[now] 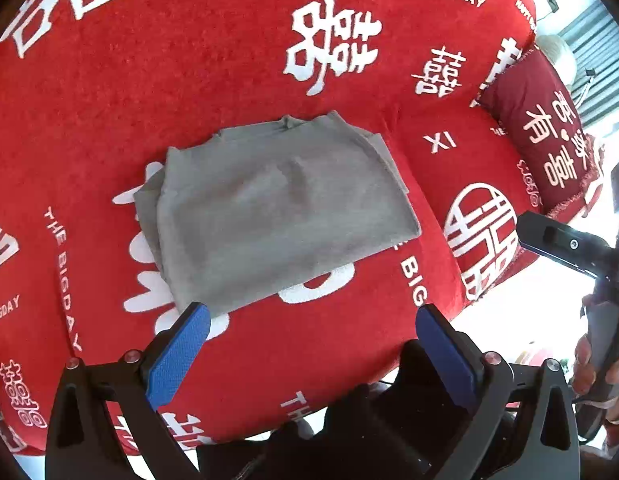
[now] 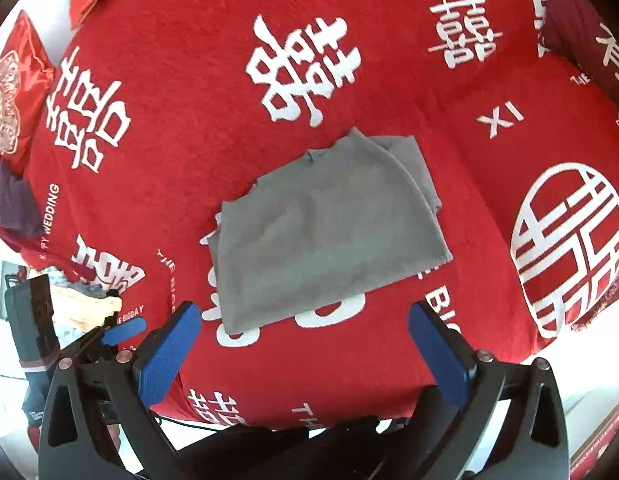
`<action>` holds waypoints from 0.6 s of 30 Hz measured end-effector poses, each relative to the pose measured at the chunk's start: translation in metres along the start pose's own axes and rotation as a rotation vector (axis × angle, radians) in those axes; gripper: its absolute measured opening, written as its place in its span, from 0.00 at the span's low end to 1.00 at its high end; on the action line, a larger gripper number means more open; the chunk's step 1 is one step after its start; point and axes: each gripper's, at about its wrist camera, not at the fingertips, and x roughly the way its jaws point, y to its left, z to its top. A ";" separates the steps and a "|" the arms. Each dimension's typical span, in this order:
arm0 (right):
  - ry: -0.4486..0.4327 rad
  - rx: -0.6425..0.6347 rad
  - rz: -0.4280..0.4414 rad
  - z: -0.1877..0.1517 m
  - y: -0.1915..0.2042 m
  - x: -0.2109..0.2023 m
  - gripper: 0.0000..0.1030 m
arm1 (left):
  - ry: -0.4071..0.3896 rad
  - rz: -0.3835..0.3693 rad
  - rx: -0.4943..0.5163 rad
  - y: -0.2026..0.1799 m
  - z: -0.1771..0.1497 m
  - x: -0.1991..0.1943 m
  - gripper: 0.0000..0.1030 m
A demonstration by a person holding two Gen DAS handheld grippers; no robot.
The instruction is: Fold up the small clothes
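Folded grey garment (image 1: 277, 208) lies flat just ahead of left claw (image 1: 311, 346) and right claw (image 2: 303, 344), both spread empty, evidently released.

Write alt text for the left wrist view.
A folded grey garment lies flat on a red blanket printed with white characters. The left gripper hangs above its near edge, blue-padded fingers wide apart and empty. At right, the right gripper shows, held in a hand.
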 end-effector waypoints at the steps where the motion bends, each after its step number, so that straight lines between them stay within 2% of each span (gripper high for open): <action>1: -0.004 -0.003 -0.003 0.000 0.001 -0.001 1.00 | 0.000 0.000 0.003 -0.001 0.000 0.000 1.00; 8: -0.014 -0.013 -0.056 0.001 0.000 -0.006 1.00 | 0.003 0.041 -0.008 0.003 0.001 0.001 1.00; 18: 0.007 -0.037 -0.091 0.005 0.005 -0.002 1.00 | -0.004 0.031 -0.040 0.012 0.000 0.003 1.00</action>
